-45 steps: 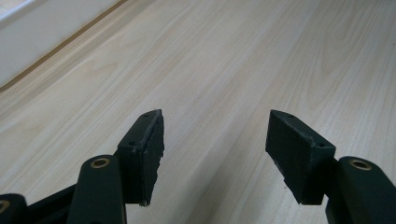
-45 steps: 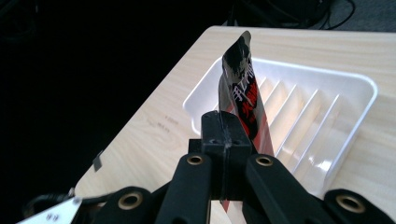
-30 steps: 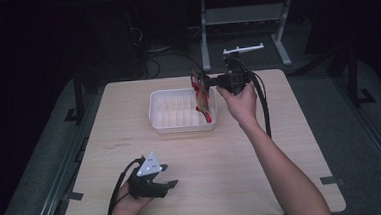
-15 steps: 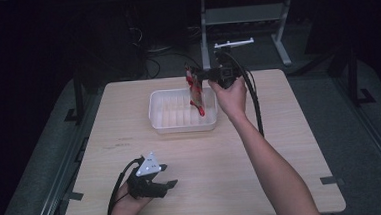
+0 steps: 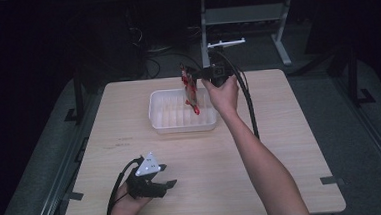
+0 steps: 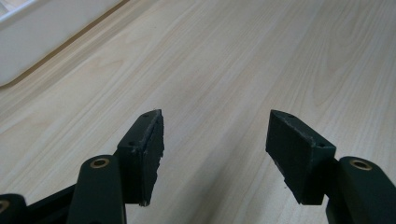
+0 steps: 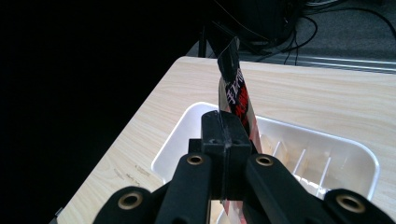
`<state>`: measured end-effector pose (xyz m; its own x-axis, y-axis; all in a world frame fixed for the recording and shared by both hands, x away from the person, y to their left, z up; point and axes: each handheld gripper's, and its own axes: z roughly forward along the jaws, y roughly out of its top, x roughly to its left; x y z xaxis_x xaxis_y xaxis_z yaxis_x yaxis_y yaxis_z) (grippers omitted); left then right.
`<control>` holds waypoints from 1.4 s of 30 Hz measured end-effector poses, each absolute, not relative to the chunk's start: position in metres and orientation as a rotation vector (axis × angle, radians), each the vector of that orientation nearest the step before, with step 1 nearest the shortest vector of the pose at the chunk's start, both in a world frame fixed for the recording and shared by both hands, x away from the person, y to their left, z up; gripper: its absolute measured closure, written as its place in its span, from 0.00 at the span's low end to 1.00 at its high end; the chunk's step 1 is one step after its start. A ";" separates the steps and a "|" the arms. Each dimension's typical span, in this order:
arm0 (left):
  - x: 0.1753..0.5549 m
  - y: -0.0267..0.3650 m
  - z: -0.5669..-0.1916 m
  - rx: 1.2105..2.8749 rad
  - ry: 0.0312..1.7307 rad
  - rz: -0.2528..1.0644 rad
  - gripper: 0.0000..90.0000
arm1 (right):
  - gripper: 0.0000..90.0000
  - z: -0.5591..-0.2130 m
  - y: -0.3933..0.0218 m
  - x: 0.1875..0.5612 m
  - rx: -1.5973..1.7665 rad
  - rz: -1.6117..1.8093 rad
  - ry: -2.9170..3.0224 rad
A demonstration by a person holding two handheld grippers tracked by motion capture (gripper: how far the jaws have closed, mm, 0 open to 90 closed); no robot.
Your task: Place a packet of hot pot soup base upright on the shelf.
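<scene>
Step in hand: a red-and-black packet (image 5: 190,91) is held over the white tray (image 5: 160,123) on the table (image 5: 280,132).
Right gripper (image 7: 224,122): clamped on the packet's edge.
Left gripper (image 6: 215,140): jaws parted, nothing between them, low over the table.
Next move: probably lowering the packet into the tray, then releasing.

Stuff that can't quite be made out

The red-and-black packet (image 7: 237,100) has its lower end covered by the right gripper (image 7: 224,128), its print can't be read, and the white tray (image 6: 42,35) gets chopped off at the frame's corner.
</scene>
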<state>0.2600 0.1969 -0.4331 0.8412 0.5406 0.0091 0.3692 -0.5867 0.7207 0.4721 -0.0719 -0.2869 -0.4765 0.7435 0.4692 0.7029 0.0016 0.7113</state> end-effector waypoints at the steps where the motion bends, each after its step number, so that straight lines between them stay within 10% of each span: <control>1: 0.260 0.197 -0.433 2.261 0.660 0.294 0.41 | 1.00 -0.288 -0.071 0.473 1.588 1.508 2.191; 42: 0.258 0.198 -0.430 2.250 0.647 0.322 0.41 | 0.99 -0.335 -0.029 0.487 1.591 1.457 2.178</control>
<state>0.2581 0.1976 -0.4304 0.8398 0.5422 0.0295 0.3510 -0.5835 0.7323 0.4868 -0.0287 -0.3355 -0.4589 0.7725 0.4388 0.7004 0.0107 0.7137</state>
